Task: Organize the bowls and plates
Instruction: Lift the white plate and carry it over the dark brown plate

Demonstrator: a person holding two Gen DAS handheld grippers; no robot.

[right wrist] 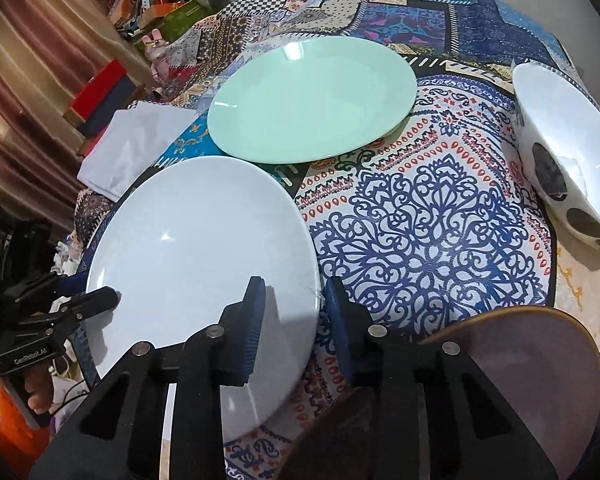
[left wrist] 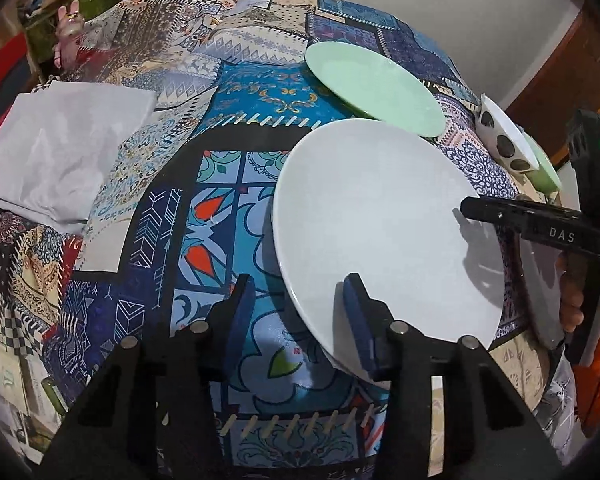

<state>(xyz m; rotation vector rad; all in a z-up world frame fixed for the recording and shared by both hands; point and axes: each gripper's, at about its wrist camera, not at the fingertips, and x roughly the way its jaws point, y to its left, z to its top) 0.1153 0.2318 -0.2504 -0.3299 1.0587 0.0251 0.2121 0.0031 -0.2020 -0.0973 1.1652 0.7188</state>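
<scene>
**Left wrist view: white plate caught between both tools**

Left wrist view first: the left tool (left wrist: pixel 300 316) has its blue pads spread, released, with the near rim of the white plate (left wrist: pixel 384 216) sitting between them; the right-hand pad lies against the rim, the other pad stands apart from it. The plate looks tilted, its near edge raised over the patterned table (left wrist: pixel 228 208). Across the plate, the right tool (left wrist: pixel 470 206) reaches in over the opposite rim.

Right wrist view now: the right tool (right wrist: pixel 294 316) is released too, fingers wide, one pad over the white plate (right wrist: pixel 196 264) and the other out past its edge, above the tablecloth. I cannot tell whether either pad touches it. The left tool (right wrist: pixel 108 298) comes in at the plate's far side.

Ahead of the right tool, beyond the white plate, lies the green plate (right wrist: pixel 312 100), the two rims close together. Off to the tool's right stands the spotted bowl (right wrist: pixel 560 152), tipped on the cloth. Under the right tool's right finger sits a brown plate (right wrist: pixel 536 368). A folded white cloth (left wrist: pixel 60 152) lies well to the left tool's left.
</scene>
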